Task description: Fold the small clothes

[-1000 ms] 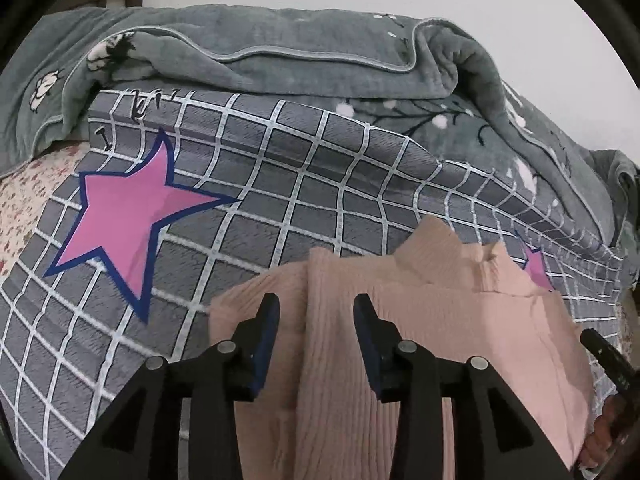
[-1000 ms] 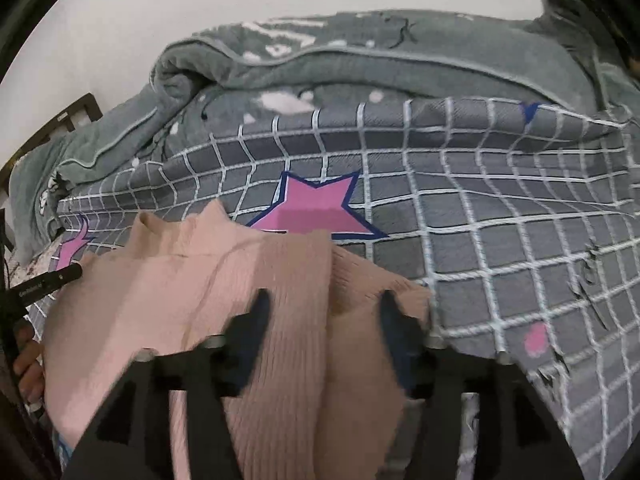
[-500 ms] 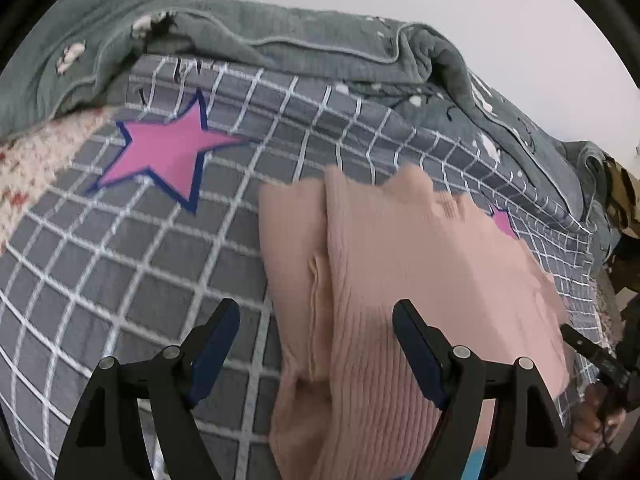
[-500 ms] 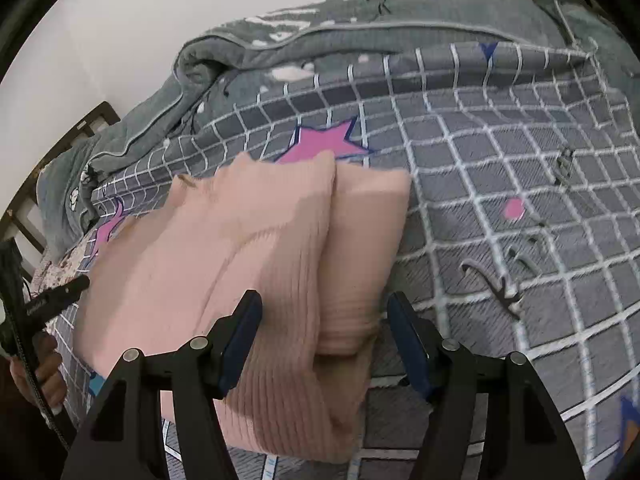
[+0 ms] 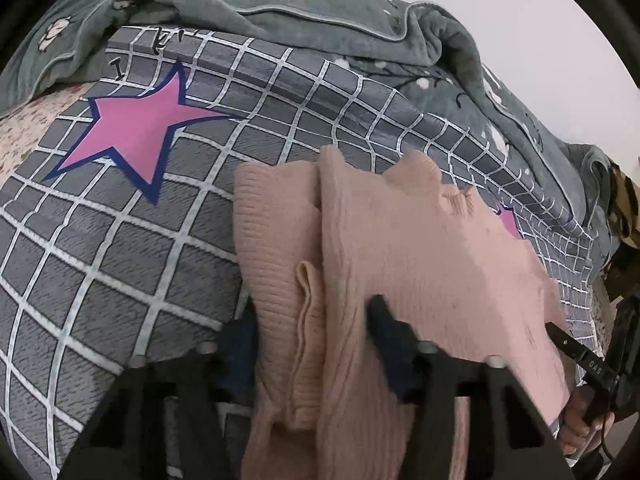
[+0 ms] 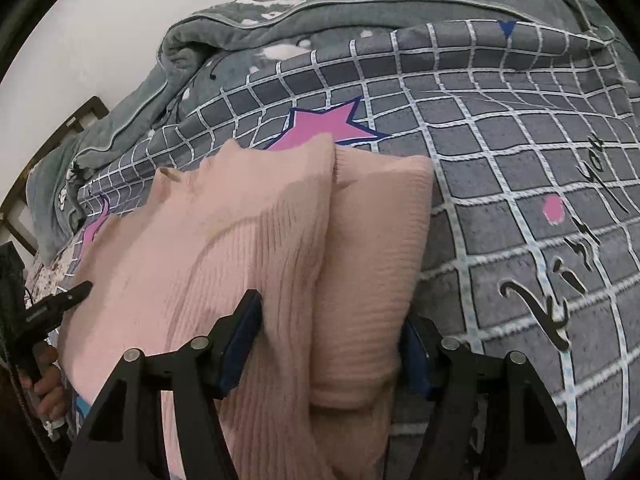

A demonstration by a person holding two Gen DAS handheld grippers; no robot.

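A pink ribbed knit sweater (image 5: 420, 248) lies on a grey checked bed cover (image 5: 120, 248), its sleeves folded in along both sides. My left gripper (image 5: 312, 344) is open, its fingers straddling the sweater's left edge and folded sleeve near the hem. In the right wrist view the sweater (image 6: 240, 240) fills the middle, and my right gripper (image 6: 332, 344) is open, its fingers straddling the right edge and folded sleeve (image 6: 372, 248). Each view shows the other gripper's tip at the sweater's far side.
The cover (image 6: 520, 152) bears pink stars (image 5: 136, 132) and black lettering (image 6: 560, 280). A bunched grey-green blanket (image 5: 280, 24) lies along the far side against a white wall. A floral sheet (image 5: 24, 132) shows at the left edge.
Both grippers opened wide from a narrower gap, pulled back, then moved forward and down over the sweater's hem edges. The sweater stays flat.
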